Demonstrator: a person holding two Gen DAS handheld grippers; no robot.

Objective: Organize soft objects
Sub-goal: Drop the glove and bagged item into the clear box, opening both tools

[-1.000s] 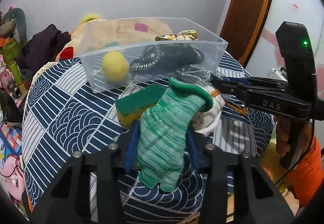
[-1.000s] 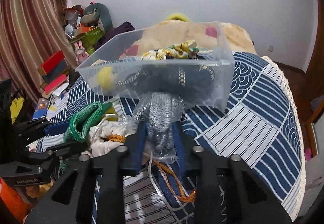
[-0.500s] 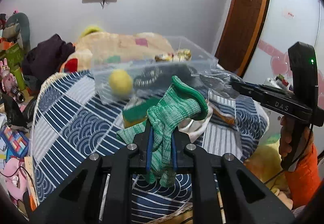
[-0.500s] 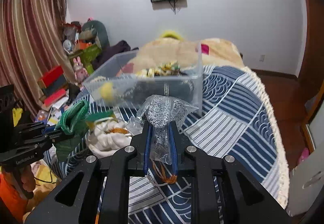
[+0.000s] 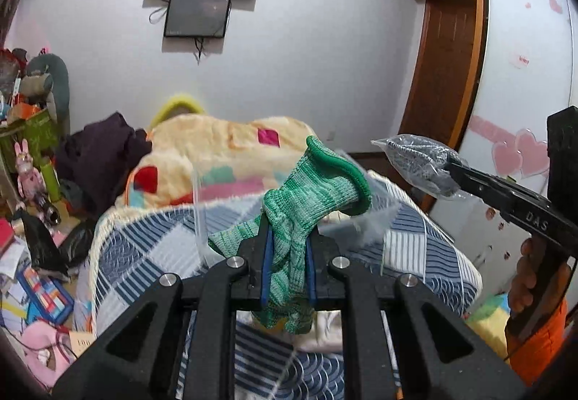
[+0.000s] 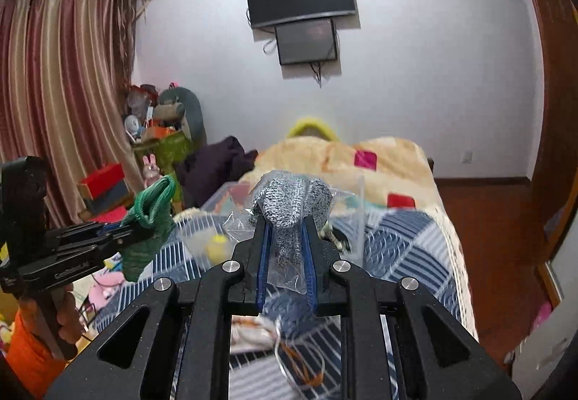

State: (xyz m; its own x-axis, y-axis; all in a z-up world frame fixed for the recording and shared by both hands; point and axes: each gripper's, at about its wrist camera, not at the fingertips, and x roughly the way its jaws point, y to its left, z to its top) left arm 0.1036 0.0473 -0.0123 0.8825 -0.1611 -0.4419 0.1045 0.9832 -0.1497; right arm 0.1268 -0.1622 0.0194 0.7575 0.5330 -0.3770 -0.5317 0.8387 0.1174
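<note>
My left gripper [image 5: 287, 241] is shut on a green knitted glove [image 5: 310, 197], held in the air above the table; it also shows in the right wrist view [image 6: 150, 219]. My right gripper [image 6: 285, 237] is shut on a grey knitted item in a clear plastic bag [image 6: 289, 205], also lifted; it shows in the left wrist view [image 5: 421, 165]. The clear plastic bin [image 6: 356, 215] stands blurred just beyond both grippers, with a yellow ball [image 6: 216, 242] inside. A white cloth with an orange cord [image 6: 253, 331] lies on the table below.
The round table has a blue and white patterned cloth [image 6: 408, 252]. A bed with a cream blanket [image 5: 224, 143] lies behind it. Clutter of boxes and toys [image 5: 25, 183] fills the floor at the left. A wooden door [image 5: 444, 74] stands at the right.
Both grippers have risen from the table, carrying the green glove and the bagged grey item upward. The bin and table have dropped lower in both views.
</note>
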